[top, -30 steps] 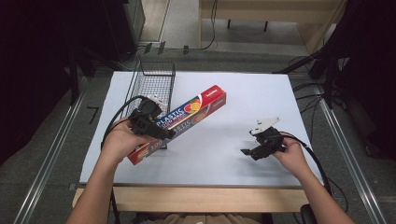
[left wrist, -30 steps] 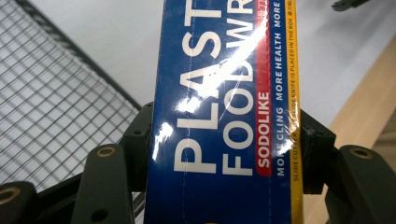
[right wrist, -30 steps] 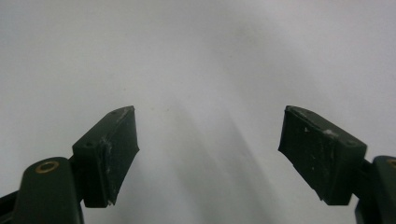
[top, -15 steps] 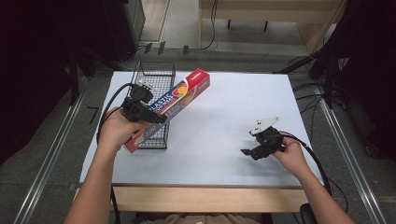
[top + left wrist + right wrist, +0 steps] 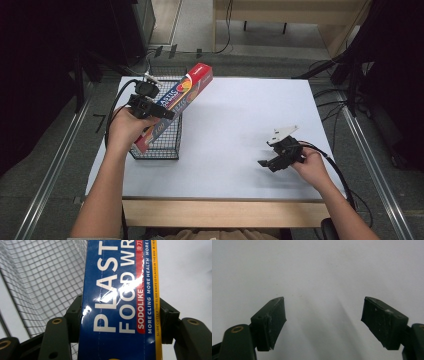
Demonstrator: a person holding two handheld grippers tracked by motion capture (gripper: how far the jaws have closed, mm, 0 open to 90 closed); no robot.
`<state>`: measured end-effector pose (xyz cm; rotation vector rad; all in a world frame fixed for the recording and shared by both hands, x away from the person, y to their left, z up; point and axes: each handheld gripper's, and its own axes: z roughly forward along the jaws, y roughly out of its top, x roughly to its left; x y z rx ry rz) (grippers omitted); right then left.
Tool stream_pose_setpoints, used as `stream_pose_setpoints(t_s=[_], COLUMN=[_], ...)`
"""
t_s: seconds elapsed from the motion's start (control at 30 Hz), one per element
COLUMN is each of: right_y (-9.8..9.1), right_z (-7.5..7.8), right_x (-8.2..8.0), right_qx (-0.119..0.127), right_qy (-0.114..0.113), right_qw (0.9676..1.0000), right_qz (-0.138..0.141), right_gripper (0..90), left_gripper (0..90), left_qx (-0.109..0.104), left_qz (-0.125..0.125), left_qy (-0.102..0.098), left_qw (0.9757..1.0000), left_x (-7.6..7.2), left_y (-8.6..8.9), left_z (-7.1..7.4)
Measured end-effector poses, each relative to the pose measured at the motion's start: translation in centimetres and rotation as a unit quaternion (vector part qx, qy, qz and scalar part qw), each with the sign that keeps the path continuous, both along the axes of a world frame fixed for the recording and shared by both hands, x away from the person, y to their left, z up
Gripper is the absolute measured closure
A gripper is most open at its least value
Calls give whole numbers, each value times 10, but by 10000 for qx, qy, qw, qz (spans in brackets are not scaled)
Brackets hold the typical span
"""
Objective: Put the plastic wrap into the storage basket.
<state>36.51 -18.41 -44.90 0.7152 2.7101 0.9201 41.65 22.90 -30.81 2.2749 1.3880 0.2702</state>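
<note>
Left tongs (image 5: 161, 113) pinching the plastic food wrap box (image 5: 175, 102) mid-length, tilted over the wire basket (image 5: 164, 145); right tongs (image 5: 267, 163) spread, empty, low over my table (image 5: 235, 125). Box looks light, stiff, glossy, so I'd grip its flat sides.

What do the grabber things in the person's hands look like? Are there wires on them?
Both are black. The left gripper and right gripper each have two chunky dark jaws with small brass-coloured rings near the joints. The right one carries a pale grey three-cornered plate on top. A black cable trails from each. The person's forearms are bare, with no sleeves.
</note>
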Motion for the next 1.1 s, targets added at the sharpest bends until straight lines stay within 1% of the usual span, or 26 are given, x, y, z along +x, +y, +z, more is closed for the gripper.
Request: stream_pose_setpoints(t_s=[0.07,0.1,0.23,0.3,0.4,0.47,0.5,0.6,0.67,0.7,0.77,0.8,0.83,0.87,0.9,1.0,1.1], right_y=[0,0,0,0,1,1,1,1,1,0,1,1,1,1,1,0,0], right_z=[0,0,0,-1,-2,-2,-2,-2,-2,-2,-3,-3,-3,-3,-3,-4,-4], right_x=[0,0,0,0,0,0,0,0,0,0,0,0,0,-1,-1,0,0], right_qx=[3,-3,-10,-23,-47,-51,-54,-54,-56,-71,-87,-85,-97,-108,-111,-129,-123], right_qy=[-3,-5,-12,-2,2,-12,-22,-14,6,6,1,13,10,0,-1,12,6], right_qw=[10000,10000,10000,10000,10000,10000,10000,10000,10000,10000,10000,10000,9999,9999,9999,9999,9999], right_qz=[16,8,-2,10,11,31,34,24,8,19,41,31,42,46,50,23,21], right_gripper=[203,203,203,203,203,203,203,203,203,203,203,203,203,203,203,203,203], left_gripper=[396,396,395,395,395,395,395,395,394,394,394,394,394,394,394,393,393], left_qx=[-12,-37,0,-41,-23,48,47,118,76,50,161,184,158,193,223,164,186], left_qz=[63,152,353,484,668,806,868,1062,1206,1252,1321,1356,1417,1432,1488,1647,1731], left_qy=[6,13,-24,-37,-27,-3,-6,-100,-95,-52,-76,-72,-61,-70,-88,-89,-65], left_qw=[10000,9999,9994,9988,9978,9967,9962,9942,9926,9921,9911,9906,9898,9895,9886,9862,9847], left_x=[4,6,13,17,24,30,32,34,35,36,39,40,41,42,44,47,49], left_y=[2,3,6,8,12,13,14,15,17,18,19,19,19,19,18,18,17], left_z=[-1,-2,-4,-5,-7,-9,-10,-13,-14,-15,-17,-18,-19,-19,-20,-24,-28])
